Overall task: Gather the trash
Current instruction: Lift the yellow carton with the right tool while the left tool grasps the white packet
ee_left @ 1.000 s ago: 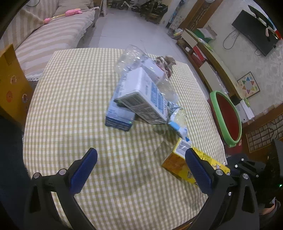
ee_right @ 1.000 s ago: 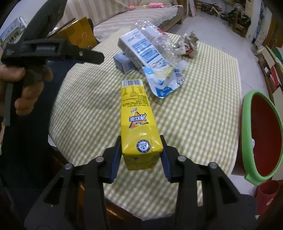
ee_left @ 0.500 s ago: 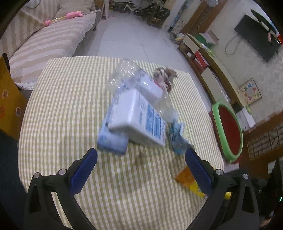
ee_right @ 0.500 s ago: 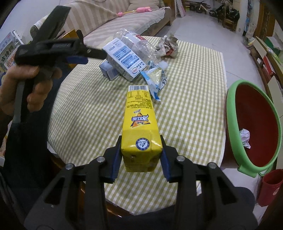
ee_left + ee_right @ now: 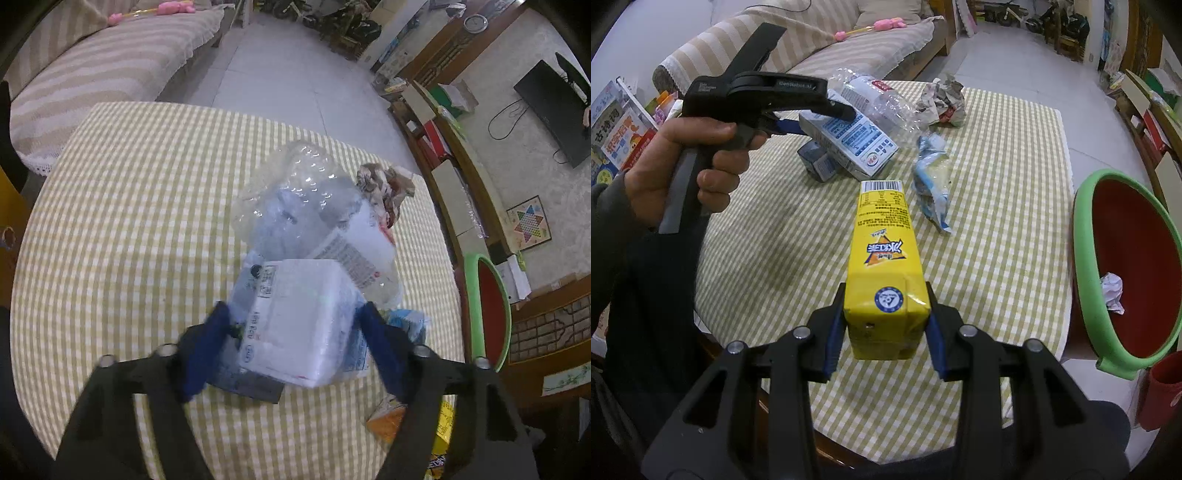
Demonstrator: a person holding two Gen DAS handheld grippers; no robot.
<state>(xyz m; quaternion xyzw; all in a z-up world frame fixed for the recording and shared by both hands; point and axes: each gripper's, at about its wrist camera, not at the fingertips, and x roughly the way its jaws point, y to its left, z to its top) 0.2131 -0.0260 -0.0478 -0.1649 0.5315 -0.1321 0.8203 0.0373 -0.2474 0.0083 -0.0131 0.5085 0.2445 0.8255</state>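
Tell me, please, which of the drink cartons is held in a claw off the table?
The yellow carton, clamped in the right claw above the table. The white and blue carton lies in the pile, with the left claw around it.

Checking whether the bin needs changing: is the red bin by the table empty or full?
Nearly empty: the red bin holds one crumpled white paper; bare red wall shows around it.
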